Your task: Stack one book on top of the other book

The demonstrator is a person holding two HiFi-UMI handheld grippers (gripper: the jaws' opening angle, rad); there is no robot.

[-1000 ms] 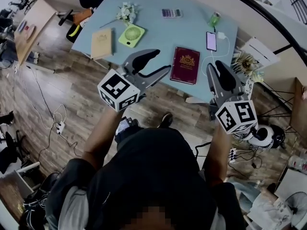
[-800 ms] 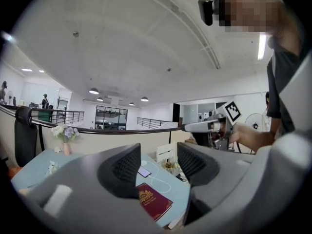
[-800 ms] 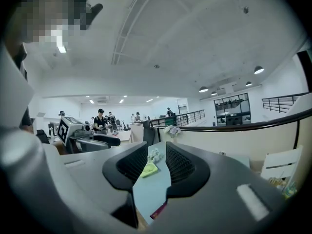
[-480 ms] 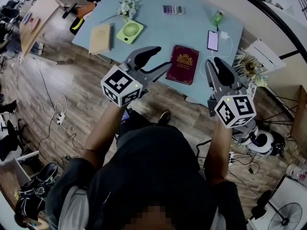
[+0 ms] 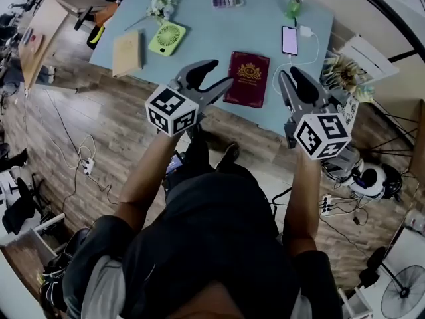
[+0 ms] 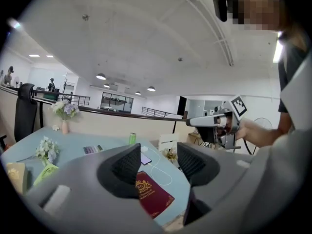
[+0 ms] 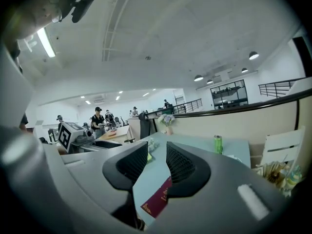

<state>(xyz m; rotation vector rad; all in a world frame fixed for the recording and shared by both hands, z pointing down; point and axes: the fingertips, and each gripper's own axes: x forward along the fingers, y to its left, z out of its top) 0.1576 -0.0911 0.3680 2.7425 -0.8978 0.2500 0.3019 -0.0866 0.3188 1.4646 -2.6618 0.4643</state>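
Note:
A dark red book (image 5: 249,78) with a gold crest lies near the front edge of the light blue table (image 5: 199,18). A tan book (image 5: 126,53) lies at the table's left end. My left gripper (image 5: 216,78) is held open and empty in the air, just left of the red book. My right gripper (image 5: 292,80) is open and empty too, right of that book. In the left gripper view the red book (image 6: 152,195) shows between and below the jaws. In the right gripper view part of the red book (image 7: 158,201) shows under the jaws.
On the table are a green fan (image 5: 167,37), a flower bunch (image 5: 159,5), a calculator (image 5: 224,0), a green can (image 5: 295,6) and a phone (image 5: 289,40) on a white cable. Wooden floor with cables lies below, and clutter stands right of the table.
Both grippers have edged forward toward the table's front edge, and the head view has shifted a little. Both stay open with nothing held. The books have not moved.

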